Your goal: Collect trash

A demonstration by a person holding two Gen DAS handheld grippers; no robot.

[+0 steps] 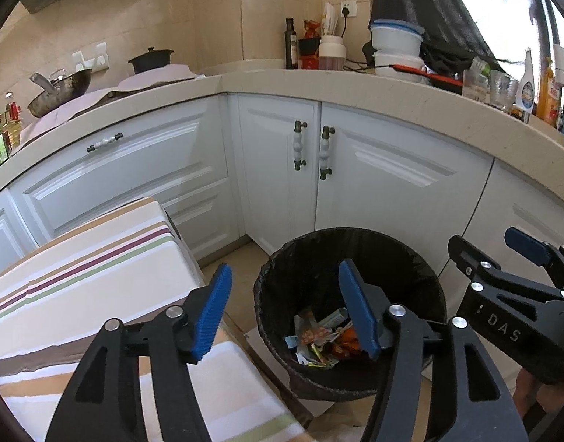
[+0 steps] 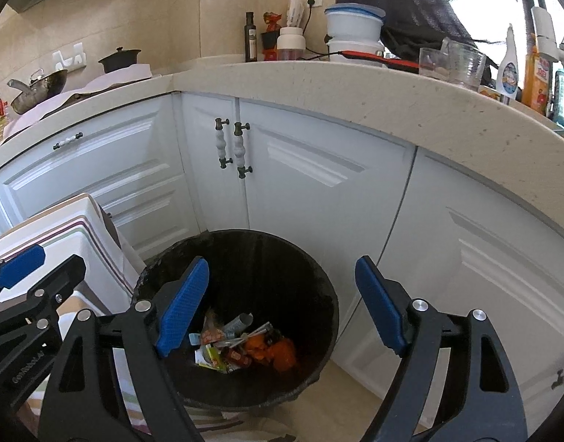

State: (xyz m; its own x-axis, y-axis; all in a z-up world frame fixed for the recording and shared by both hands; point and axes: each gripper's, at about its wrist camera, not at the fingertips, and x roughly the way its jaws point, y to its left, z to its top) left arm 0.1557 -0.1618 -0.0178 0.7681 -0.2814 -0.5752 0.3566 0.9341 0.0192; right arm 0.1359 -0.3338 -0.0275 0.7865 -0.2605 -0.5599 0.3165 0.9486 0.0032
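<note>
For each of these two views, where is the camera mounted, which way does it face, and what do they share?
Left wrist: on the left gripper, looking forward and down at the trash bin and striped cloth; its open blue fingers and the right gripper show.
Right wrist: on the right gripper, looking down into the same bin; open fingers and the left gripper at lower left show.
Shared: bin, white cabinets, countertop.

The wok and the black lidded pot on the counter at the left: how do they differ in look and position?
The wok is wide, shallow and open, with a long handle; the black pot is compact and has a lid with a knob. The wok stands nearer the left edge of the view; the pot stands further right, close to the wall. The wok looks worn and greyish inside; the pot is evenly black. Both rest on a pale cloth.
</note>
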